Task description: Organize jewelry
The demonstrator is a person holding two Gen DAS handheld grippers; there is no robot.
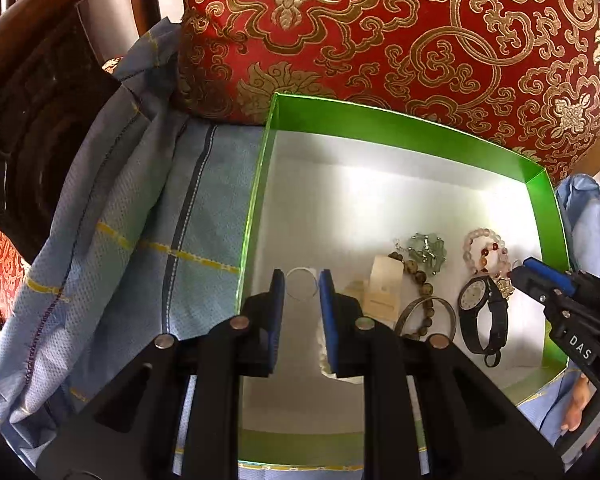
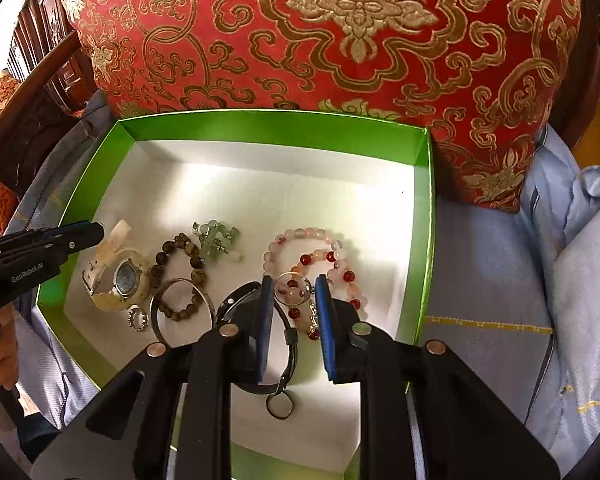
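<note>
Blue cloth (image 2: 484,264) under green box (image 2: 276,128) | jewelry (image 2: 312,264) gathered along box's near edge, nothing seen outside: sorting looks nearly done | left gripper (image 1: 302,286) fingers spread, empty | right gripper (image 2: 292,292) fingers spread, empty

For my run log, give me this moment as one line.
left tool open over green box | right tool open above pink bead bracelet | black watch inside box

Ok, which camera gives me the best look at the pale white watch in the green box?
The right wrist view. There the white watch lies in full sight, face and strap, just beyond the left gripper. In the left wrist view only bits of its strap show; the left gripper's own fingers hide the rest.
</note>
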